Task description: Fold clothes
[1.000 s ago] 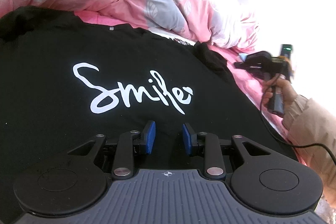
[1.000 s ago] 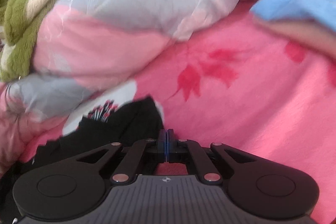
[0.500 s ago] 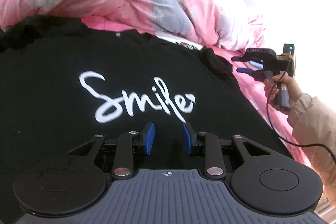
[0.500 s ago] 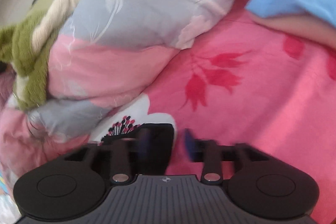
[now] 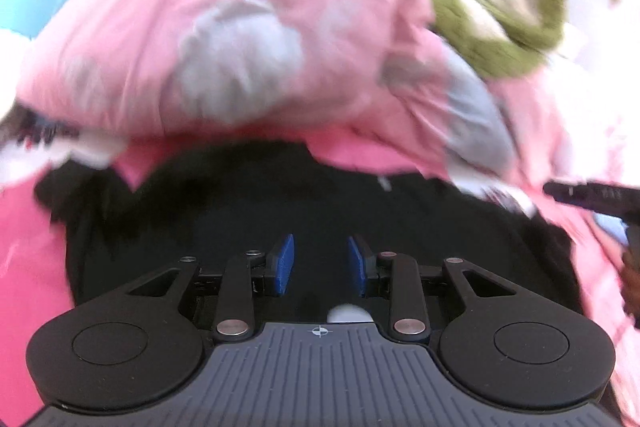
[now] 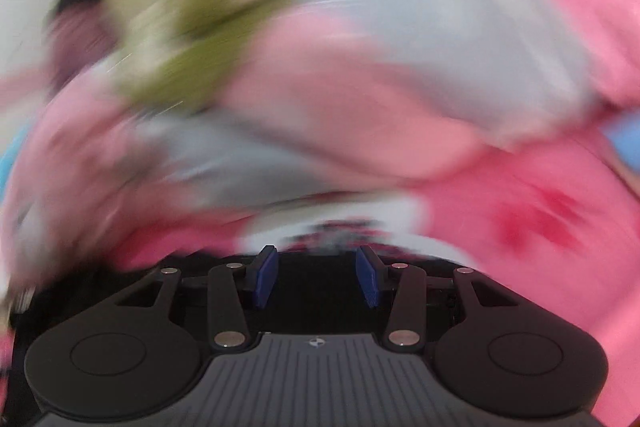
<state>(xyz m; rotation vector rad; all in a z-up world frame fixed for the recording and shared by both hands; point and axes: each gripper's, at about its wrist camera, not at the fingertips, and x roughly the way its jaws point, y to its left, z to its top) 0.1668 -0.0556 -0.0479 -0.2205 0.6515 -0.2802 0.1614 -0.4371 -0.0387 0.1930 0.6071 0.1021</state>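
the left gripper (image 5: pixel 320 263) is hovering over the black t-shirt (image 5: pixel 240 227), jaws opening, nothing between them; the right gripper (image 6: pixel 318 275) is standing spread, pinching nothing.

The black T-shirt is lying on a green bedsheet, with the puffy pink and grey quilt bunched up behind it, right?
Not quite. The black T-shirt lies on a pink bedsheet, not a green one; the left wrist view shows it. The only green there is a fuzzy green blanket on top of the pile. The puffy pink and grey quilt is bunched up behind the shirt, as you said.
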